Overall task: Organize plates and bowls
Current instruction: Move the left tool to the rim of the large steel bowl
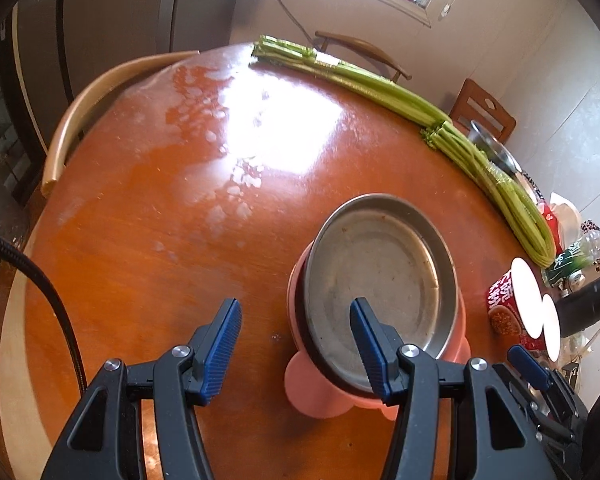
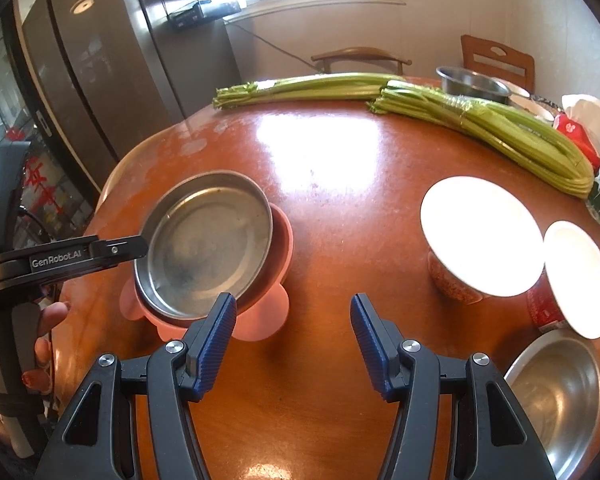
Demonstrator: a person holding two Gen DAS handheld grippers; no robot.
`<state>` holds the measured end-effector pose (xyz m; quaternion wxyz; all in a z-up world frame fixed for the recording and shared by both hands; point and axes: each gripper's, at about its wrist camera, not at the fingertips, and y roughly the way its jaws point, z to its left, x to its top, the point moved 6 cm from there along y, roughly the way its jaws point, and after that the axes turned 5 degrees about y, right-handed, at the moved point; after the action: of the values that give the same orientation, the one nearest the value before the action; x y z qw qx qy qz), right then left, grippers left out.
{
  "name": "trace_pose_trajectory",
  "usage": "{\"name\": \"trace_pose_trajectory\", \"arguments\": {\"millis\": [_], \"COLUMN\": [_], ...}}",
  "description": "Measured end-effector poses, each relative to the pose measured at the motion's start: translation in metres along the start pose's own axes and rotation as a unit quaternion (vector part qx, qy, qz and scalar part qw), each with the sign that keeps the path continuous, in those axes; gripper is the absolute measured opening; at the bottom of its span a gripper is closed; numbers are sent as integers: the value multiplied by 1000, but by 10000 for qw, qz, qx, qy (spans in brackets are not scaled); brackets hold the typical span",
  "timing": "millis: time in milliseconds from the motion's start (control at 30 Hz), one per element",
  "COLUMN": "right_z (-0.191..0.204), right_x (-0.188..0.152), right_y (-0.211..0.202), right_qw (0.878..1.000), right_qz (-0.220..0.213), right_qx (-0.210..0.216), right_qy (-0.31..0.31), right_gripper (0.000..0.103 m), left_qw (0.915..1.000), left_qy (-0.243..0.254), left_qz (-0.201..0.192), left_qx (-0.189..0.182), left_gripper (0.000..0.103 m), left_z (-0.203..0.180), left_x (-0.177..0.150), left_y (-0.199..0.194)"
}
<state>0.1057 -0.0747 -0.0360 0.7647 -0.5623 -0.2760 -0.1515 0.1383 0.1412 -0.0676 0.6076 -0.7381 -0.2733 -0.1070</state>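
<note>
I see my left gripper (image 1: 296, 344) with its tongs spread apart and nothing between them. My right gripper (image 2: 294, 344) has its tongs spread too, with only bare table (image 2: 320, 240) under the gap. The metal plate (image 2: 208, 244) sits tilted inside the pink bowl (image 2: 260, 320), on the near left part of the table. Two white bowls (image 2: 480, 236) stand on the right, just beside each other. A shiny metal bowl (image 2: 556, 396) sits near me on the right. Long green celery (image 2: 500, 128) lies on the far side.
</note>
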Motion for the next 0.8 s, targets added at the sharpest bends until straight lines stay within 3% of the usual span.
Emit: {"name": "trace_pose_trajectory", "arguments": {"millis": [433,633,800], "right_z": [-12,-25,-42], "right_x": [3,0,-3], "right_y": [-40,-57,-70], "right_qw": [9993,9986,9978], "right_qz": [-355,-527,-633], "right_qx": [-63,-43,-93], "right_qy": [-59,48,184], "right_gripper": [61,61,61], "left_qw": [9994,9981,9972], "left_qy": [194,417,602], "left_qz": [-234,-238,-245], "left_qx": [-155,-398,-366], "left_gripper": [56,56,56], "left_z": [-31,-58,-80], "left_x": [-3,-11,-18], "left_y": [-31,-40,-44]}}
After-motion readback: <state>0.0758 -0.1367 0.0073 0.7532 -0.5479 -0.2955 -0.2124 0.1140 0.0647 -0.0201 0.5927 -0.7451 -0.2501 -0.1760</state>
